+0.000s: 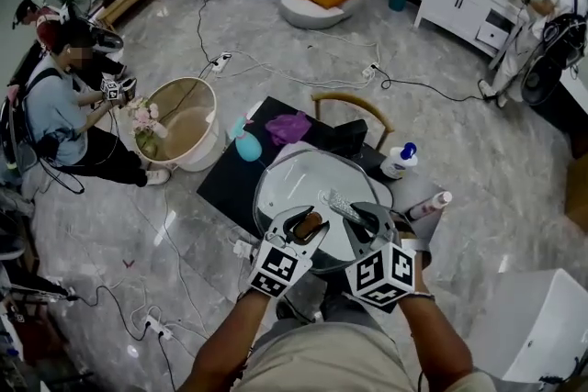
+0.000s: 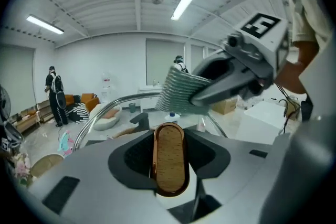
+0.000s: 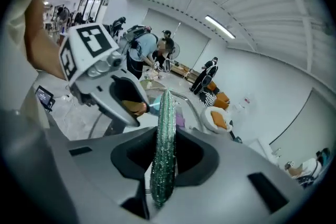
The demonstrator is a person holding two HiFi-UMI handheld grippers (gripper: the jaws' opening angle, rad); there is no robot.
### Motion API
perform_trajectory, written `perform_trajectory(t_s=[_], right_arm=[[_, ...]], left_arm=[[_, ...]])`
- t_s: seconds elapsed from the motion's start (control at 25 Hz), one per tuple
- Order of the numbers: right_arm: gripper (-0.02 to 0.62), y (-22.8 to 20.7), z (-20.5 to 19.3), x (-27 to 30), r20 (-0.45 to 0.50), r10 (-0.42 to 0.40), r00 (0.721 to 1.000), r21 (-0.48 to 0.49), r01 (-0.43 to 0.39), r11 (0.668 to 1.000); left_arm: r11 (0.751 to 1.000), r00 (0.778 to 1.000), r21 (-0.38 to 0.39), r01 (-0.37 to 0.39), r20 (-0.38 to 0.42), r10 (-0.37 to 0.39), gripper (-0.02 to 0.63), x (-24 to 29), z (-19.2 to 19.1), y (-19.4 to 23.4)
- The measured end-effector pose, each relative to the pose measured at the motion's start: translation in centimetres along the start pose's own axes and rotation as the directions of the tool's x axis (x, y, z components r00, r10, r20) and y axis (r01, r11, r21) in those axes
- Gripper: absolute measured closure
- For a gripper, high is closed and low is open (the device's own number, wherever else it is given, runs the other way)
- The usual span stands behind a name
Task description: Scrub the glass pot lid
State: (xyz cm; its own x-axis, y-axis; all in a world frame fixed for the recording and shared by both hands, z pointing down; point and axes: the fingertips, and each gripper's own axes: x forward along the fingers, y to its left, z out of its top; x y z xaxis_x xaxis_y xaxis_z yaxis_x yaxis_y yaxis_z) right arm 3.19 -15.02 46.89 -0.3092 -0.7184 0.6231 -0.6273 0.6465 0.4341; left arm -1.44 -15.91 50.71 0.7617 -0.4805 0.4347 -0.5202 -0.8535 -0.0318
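Observation:
In the head view the glass pot lid [image 1: 289, 182], with its metal rim, is held up over the black table [image 1: 220, 188]. My left gripper [image 1: 308, 225] is shut on the lid's wooden knob [image 2: 169, 159], which fills the gap between its jaws in the left gripper view, where the lid rim [image 2: 102, 112] arcs beyond. My right gripper [image 1: 361, 218] is shut on a striped green scrub pad [image 3: 163, 149]. The pad [image 1: 336, 206] lies against the lid's glass, just right of the knob. From the left gripper view the pad [image 2: 178, 93] shows at the right gripper's tip.
A teal object [image 1: 247, 145], a purple cloth [image 1: 288, 127], a white bottle with a blue cap [image 1: 401, 161] and a second bottle [image 1: 429, 205] sit on the table. Behind it stands a wooden chair [image 1: 353, 109]. A round side table [image 1: 184, 119] and a seated person are at left; cables cross the floor.

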Motion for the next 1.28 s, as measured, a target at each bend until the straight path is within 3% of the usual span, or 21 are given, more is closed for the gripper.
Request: perform_trajectory(t_s=[0.08,0.2,0.4,0.52,0.64,0.84,0.92,1.0,1.08,1.12,1.16,1.2,1.28], right_arm=[[0.511,-1.5,-0.4,1.3,-0.063,0.021,0.998,-0.045,-0.024,0.999],[0.511,-0.4,0.1,3.3,-0.119,0.148,0.982,-0.133,-0.163,0.978],[0.511,5.3,3.2,5.7,-0.104,0.404,0.909,-0.165,-0.417,0.894],[0.511,6.7,3.5,6.7,-0.114,0.458,0.882,-0.147,-0.471,0.870],[0.511,5.1,2.5,6.8,-0.106,0.421,0.901,-0.102,-0.431,0.897],[0.511,-1.5,-0.4,4.8,-0.101,0.241,0.965,-0.003,-0.243,0.970],[0.511,-4.5,-1.0,2.4,-0.044,0.129,0.991,0.063,-0.126,0.990],[0.511,-8.4,-1.5,-0.8,0.038,-0.061,0.997,0.160,0.054,0.986],[0.511,-11.2,-4.2,-3.0,0.051,-0.187,0.981,0.302,0.164,0.939],[0.511,-11.5,-6.2,-3.3,0.040,-0.185,0.982,0.393,0.155,0.906],[0.511,-11.1,-8.3,-3.2,0.041,-0.141,0.989,0.499,0.102,0.860],[0.511,-10.0,-9.8,-3.0,0.073,-0.071,0.995,0.609,0.012,0.793],[0.511,-7.1,-10.3,-3.0,0.227,0.056,0.972,0.747,-0.211,0.630]], left_arm=[[0.998,0.999,0.052,0.034,-0.030,-0.032,0.430,0.4,-0.5,-1.5],[0.988,0.993,0.111,0.107,-0.067,-0.100,0.430,0.8,-1.0,-4.1],[0.964,0.977,0.183,0.193,-0.121,-0.173,0.430,1.6,-1.9,-7.5],[0.961,0.973,0.177,0.214,-0.129,-0.193,0.430,1.7,-2.4,-8.3],[0.968,0.973,0.127,0.214,-0.114,-0.200,0.430,1.7,-2.7,-7.9],[0.983,0.984,0.039,0.177,-0.043,-0.176,0.430,1.1,-2.1,-5.5],[0.986,0.986,0.020,0.168,0.005,-0.168,0.430,0.5,-1.4,-4.3],[0.987,0.985,0.006,0.163,0.055,-0.163,0.430,0.0,-0.5,-3.2],[0.985,0.980,-0.030,0.168,0.112,-0.163,0.430,-0.5,0.3,-2.1],[0.982,0.975,-0.062,0.177,0.149,-0.166,0.430,-0.8,0.9,-1.6],[0.976,0.967,-0.103,0.193,0.192,-0.171,0.430,-1.2,1.5,-1.1],[0.965,0.955,-0.150,0.215,0.239,-0.175,0.430,-1.5,2.1,-0.7],[0.931,0.925,-0.243,0.274,0.331,-0.186,0.430,-2.1,3.1,0.2]])
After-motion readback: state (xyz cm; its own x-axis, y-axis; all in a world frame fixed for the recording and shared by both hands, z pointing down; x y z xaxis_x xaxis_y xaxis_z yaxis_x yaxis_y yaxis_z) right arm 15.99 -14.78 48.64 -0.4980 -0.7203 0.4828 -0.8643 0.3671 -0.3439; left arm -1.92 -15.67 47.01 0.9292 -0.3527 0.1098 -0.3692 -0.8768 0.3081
